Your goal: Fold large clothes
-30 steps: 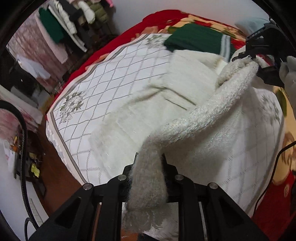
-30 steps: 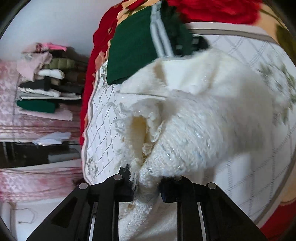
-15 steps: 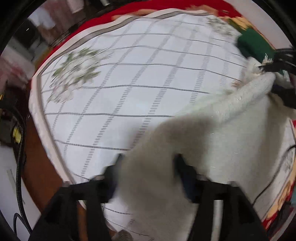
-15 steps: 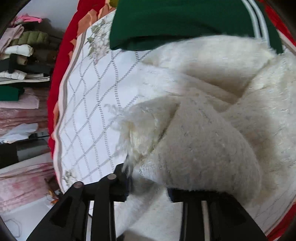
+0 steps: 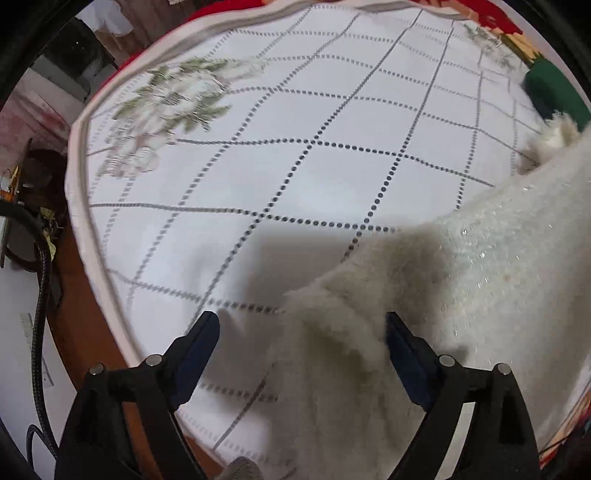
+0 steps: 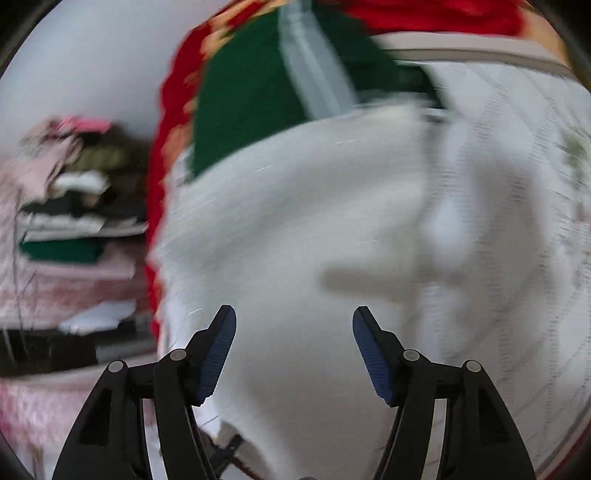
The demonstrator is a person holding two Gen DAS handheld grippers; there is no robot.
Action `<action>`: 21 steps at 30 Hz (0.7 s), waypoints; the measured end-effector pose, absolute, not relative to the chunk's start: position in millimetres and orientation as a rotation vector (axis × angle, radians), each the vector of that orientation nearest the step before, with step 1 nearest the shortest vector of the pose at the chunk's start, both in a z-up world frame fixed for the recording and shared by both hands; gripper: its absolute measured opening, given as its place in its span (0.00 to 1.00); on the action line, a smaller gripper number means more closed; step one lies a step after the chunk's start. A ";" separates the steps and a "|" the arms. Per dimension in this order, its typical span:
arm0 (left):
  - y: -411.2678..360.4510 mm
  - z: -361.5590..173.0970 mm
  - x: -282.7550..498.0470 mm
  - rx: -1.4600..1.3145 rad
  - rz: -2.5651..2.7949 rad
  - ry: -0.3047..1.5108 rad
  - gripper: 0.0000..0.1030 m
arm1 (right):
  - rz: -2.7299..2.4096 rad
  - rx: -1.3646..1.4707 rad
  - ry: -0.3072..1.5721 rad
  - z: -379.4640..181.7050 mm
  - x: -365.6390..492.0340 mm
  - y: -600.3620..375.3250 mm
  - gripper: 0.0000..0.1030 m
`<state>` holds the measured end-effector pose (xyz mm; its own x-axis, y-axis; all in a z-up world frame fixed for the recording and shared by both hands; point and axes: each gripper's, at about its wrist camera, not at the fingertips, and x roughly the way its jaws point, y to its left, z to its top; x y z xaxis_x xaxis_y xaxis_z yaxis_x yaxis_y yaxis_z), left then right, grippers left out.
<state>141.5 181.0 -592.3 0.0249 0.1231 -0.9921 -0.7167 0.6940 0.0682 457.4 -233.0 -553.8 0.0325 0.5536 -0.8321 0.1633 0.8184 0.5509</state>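
Note:
A fluffy white sweater (image 5: 461, 280) lies on the white quilted bedspread (image 5: 295, 147), running from the lower middle to the right edge of the left wrist view. My left gripper (image 5: 303, 332) is open, its jaws wide apart, with a fold of the sweater lying loose between them. In the right wrist view the sweater (image 6: 295, 221) is blurred and fills the middle. My right gripper (image 6: 293, 328) is open and empty just above it.
A folded dark green garment (image 6: 258, 92) with a grey stripe lies beyond the sweater, also at the far right of the left wrist view (image 5: 554, 88). A red blanket (image 6: 424, 14) edges the bed. Shelves of stacked clothes (image 6: 74, 206) stand left. The bed's edge (image 5: 85, 221) and floor lie left.
Both grippers have opened and let go of the sweater, which now lies on the bed. The left gripper has dropped close to the bedspread; the right gripper has pulled back, its view blurred.

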 end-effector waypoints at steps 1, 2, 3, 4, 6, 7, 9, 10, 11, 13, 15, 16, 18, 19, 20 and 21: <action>181.0 -593.5 144.1 -0.524 0.701 1.405 0.91 | 0.321 0.585 1.537 -564.1 461.2 -237.7 0.66; 180.4 -593.5 147.3 -0.511 0.699 1.401 0.91 | 0.325 0.584 1.544 -576.6 465.8 -240.0 0.66; 179.6 -593.3 149.4 -0.503 0.697 1.401 0.91 | 0.343 0.606 1.556 -596.5 472.5 -240.7 0.66; 178.7 -593.2 151.3 -0.493 0.697 1.403 0.91 | 0.356 0.623 1.567 -610.2 477.3 -240.1 0.66; 177.4 -593.4 153.9 -0.486 0.694 1.409 0.91 | 0.413 0.731 1.586 -641.1 485.7 -236.7 0.66; 177.1 -593.4 155.3 -0.479 0.691 1.412 0.91 | 0.443 0.791 1.576 -648.5 487.0 -236.4 0.66; 175.3 -592.3 158.6 -0.451 0.681 1.415 0.91 | 0.443 0.839 1.525 -651.7 484.8 -234.9 0.52; 175.9 -591.2 160.4 -0.431 0.679 1.417 0.91 | 0.436 0.845 1.518 -651.0 482.0 -235.7 0.33; 174.9 -589.1 164.1 -0.407 0.674 1.419 0.91 | 0.425 0.867 1.503 -648.7 477.1 -240.6 0.29; 173.6 -583.8 169.3 -0.369 0.669 1.418 0.91 | 0.369 0.954 1.460 -638.3 459.3 -260.2 0.25; 174.0 -577.5 172.5 -0.356 0.654 1.417 0.91 | 0.300 1.001 1.432 -622.8 433.4 -284.6 0.24; 175.2 -573.5 173.6 -0.358 0.649 1.412 0.91 | 0.261 1.003 1.428 -616.3 418.7 -294.2 0.24; 182.3 -558.8 176.1 -0.370 0.635 1.393 0.91 | 0.152 1.004 1.427 -597.3 372.9 -325.1 0.24; 185.9 -553.5 177.3 -0.372 0.633 1.385 0.91 | 0.105 1.003 1.432 -590.1 352.1 -339.4 0.24; 189.8 -542.3 177.7 -0.382 0.625 1.364 0.91 | 0.044 0.984 1.440 -580.7 323.7 -357.0 0.24; 190.9 -535.3 178.6 -0.387 0.619 1.349 0.91 | 0.003 0.957 1.453 -572.2 297.3 -369.2 0.24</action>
<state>178.6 190.9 -535.3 0.0979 0.1894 -0.9770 -0.6169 0.7819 0.0898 297.3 -369.2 -572.2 0.1849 0.5381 -0.8223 0.5349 0.6469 0.5436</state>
